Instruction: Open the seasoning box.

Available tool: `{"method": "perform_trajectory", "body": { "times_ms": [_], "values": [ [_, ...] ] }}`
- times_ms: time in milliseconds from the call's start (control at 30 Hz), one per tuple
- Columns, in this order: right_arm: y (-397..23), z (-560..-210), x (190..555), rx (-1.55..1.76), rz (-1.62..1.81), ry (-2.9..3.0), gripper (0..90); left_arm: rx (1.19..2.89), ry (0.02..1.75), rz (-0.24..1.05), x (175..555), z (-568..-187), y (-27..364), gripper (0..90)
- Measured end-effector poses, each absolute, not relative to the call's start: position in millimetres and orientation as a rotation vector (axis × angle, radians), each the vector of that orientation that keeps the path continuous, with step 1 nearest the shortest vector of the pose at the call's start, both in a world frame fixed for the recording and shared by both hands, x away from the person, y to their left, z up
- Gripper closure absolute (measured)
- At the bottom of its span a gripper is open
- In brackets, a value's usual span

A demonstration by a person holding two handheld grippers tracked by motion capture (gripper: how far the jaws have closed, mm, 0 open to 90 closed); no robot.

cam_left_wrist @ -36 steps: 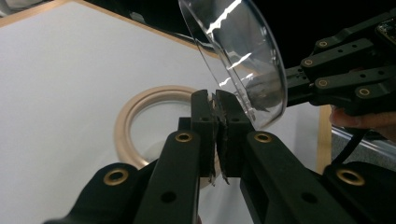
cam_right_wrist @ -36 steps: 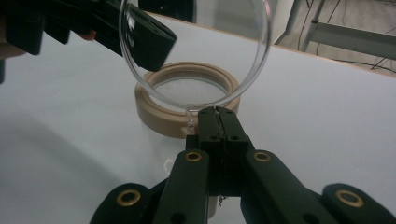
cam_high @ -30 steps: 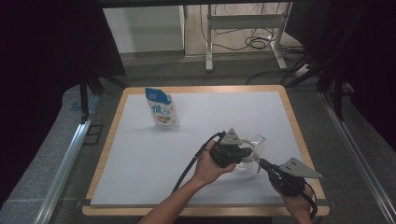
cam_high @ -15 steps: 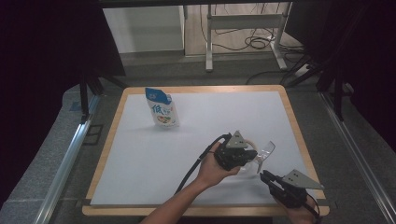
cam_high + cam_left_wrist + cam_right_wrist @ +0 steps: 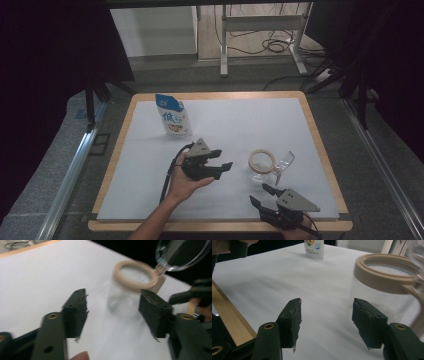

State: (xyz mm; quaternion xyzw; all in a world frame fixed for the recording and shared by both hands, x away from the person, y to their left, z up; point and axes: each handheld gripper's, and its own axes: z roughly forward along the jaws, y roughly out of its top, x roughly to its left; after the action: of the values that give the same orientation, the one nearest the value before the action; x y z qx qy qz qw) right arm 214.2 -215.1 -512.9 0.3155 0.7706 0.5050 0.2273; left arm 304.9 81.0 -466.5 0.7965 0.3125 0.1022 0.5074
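On the left of the white table top (image 5: 150, 165) a blue and white pouch (image 5: 173, 116) stands upright near the far edge, well apart from everything else and clear of both hands. Nearer the person, the left gripper (image 5: 225, 167) lies level in the left hand (image 5: 186, 182), pointing right towards the jar. Its jaws have just been opening and stand apart with nothing between them; in the left gripper view the jar sits just beyond the tips. The clear jar (image 5: 262, 167) stands upright right of the middle, its long axis vertical and its tan-rimmed mouth (image 5: 262, 160) facing up. Its clear hinged lid (image 5: 284, 163) is swung open and leans out to the right. At the near right edge, the right gripper (image 5: 261, 194) points away from the person at the jar, close by but not touching. Its jaws have also just been opening and stand apart, empty.
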Motion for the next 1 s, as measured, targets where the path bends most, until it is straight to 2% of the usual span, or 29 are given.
{"method": "perform_trajectory", "body": {
  "times_ms": [333, 633, 1000],
  "values": [
    [-171, -516, 208, 0.754, 1.418, 2.213, 39.4, 1.935, 0.867, 0.294, 297, -495, 134, 30.3],
    [-138, -529, 233, 0.781, 1.408, 2.282, 37.8, 1.911, 0.968, 0.276, 304, -511, 164, 29.0],
    [-109, -528, 254, 0.807, 1.418, 2.285, 35.7, 1.849, 1.042, 0.323, 312, -513, 196, 30.0]
  ]
}}
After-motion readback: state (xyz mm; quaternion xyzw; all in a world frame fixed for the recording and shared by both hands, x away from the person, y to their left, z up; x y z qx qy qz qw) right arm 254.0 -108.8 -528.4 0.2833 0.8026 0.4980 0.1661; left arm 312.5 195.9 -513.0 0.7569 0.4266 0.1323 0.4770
